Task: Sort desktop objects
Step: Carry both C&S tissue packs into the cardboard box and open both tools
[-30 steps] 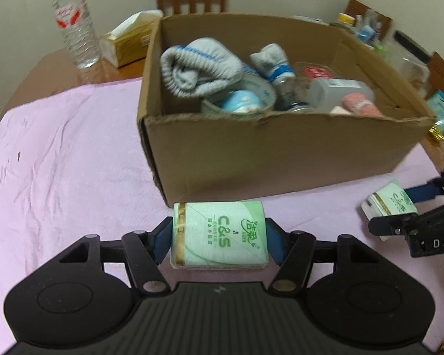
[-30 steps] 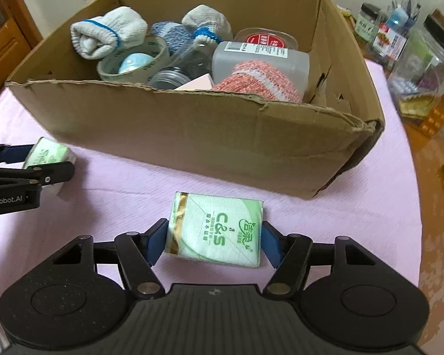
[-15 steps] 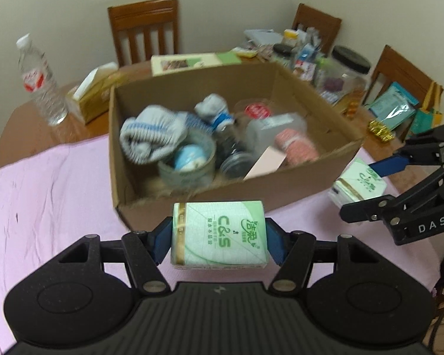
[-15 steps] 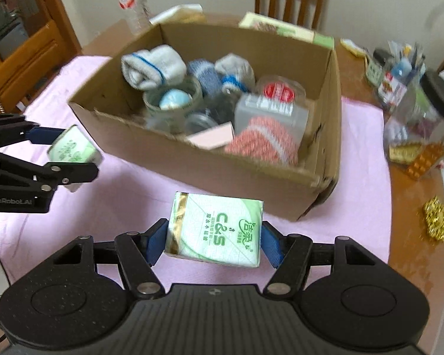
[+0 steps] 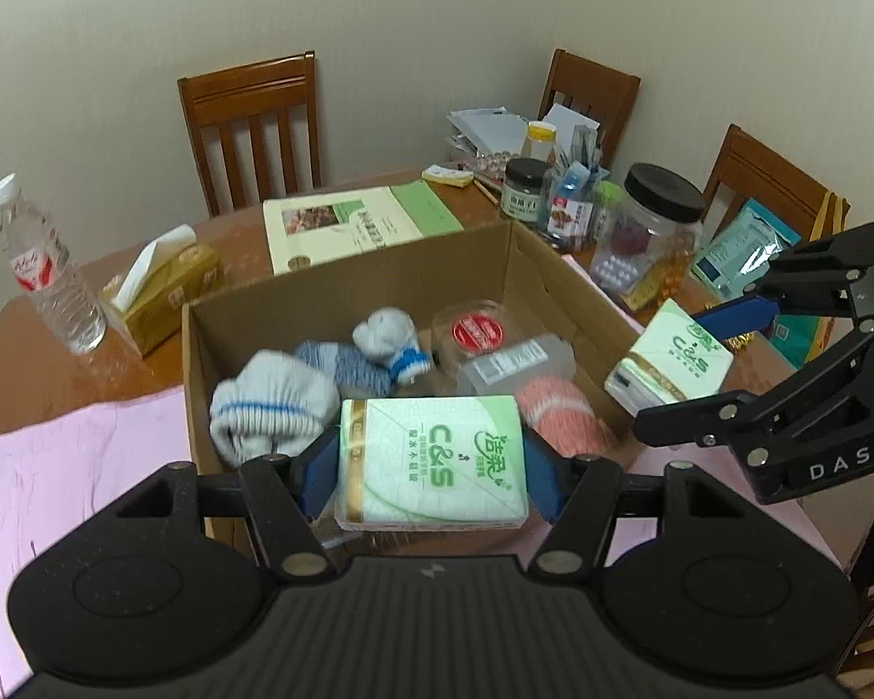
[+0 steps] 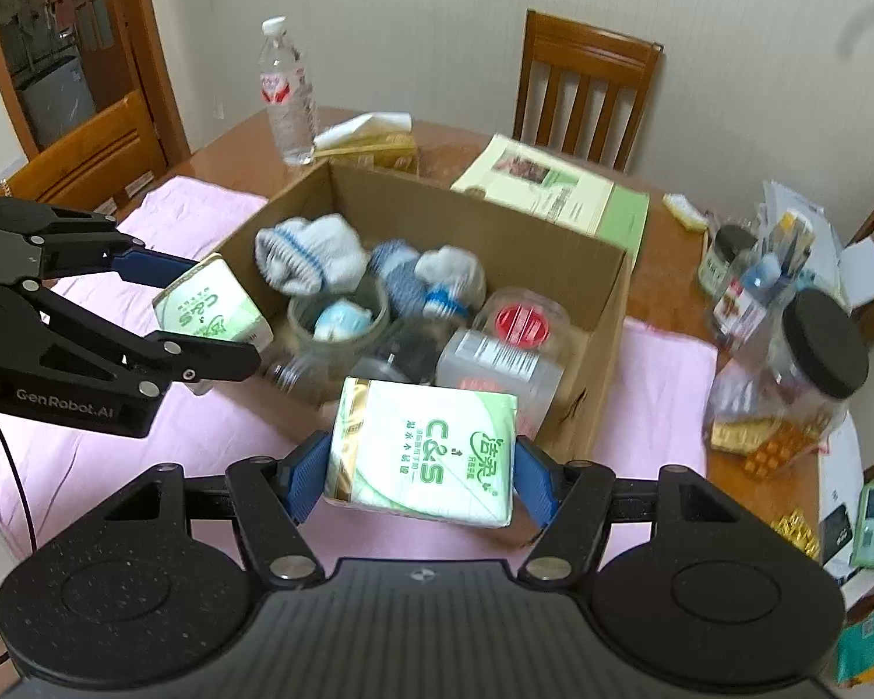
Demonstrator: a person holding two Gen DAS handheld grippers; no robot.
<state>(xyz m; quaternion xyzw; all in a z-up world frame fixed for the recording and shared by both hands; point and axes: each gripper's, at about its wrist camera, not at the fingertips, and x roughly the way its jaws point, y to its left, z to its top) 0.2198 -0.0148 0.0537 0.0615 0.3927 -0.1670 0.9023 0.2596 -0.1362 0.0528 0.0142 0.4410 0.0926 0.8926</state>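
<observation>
Left wrist view: the left gripper (image 5: 431, 463) is clamped on a green tissue pack (image 5: 430, 465), pads pressing both short ends. A second ago that pack sat low in front of the cardboard box (image 5: 344, 285); both hands have since lifted, and it now hangs above the near rim, over the socks (image 5: 268, 408) and jars inside. The right gripper (image 6: 419, 469) is likewise closed on a second tissue pack (image 6: 422, 451), raised near the box's right front corner. Looks like both packs are about to be dropped in; neither is released yet. The box stands on a pink cloth (image 6: 664, 373) over a wooden table (image 5: 46, 361). Behind it: water bottle (image 5: 43, 265), tissue box (image 5: 166, 285), booklet (image 5: 355, 224), cluttered jars (image 5: 649, 227), wooden chairs (image 5: 256, 122), plain wall.
</observation>
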